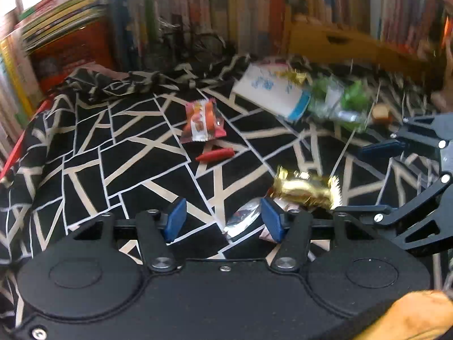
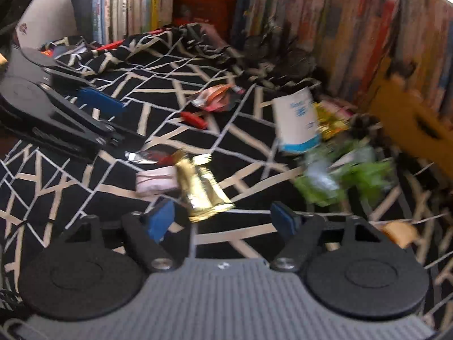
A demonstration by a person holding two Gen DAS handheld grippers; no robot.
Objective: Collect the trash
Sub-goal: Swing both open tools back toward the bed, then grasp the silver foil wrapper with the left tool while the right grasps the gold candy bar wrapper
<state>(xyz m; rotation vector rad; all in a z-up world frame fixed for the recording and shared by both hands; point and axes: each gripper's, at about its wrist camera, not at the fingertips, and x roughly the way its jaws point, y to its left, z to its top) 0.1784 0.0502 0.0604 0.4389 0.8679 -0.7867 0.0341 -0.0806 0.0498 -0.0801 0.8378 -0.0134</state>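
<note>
Trash all still loose on the patterned cloth [image 1: 85,147], nothing collected as far as the frames show. Left gripper [image 1: 223,221] jaws apart around a silver wrapper [image 1: 243,221], not clamped. Right gripper [image 2: 223,222] gaping, gold wrapper [image 2: 203,189] at its 11 o'clock. Paper cup [image 2: 297,119], green wrapper [image 2: 342,178], orange packet [image 1: 202,120] remain.

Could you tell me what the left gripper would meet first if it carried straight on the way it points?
Most likely the crumpled silver foil wrapper lying between its open fingers on the black patterned cloth, though depth is unclear.
</note>
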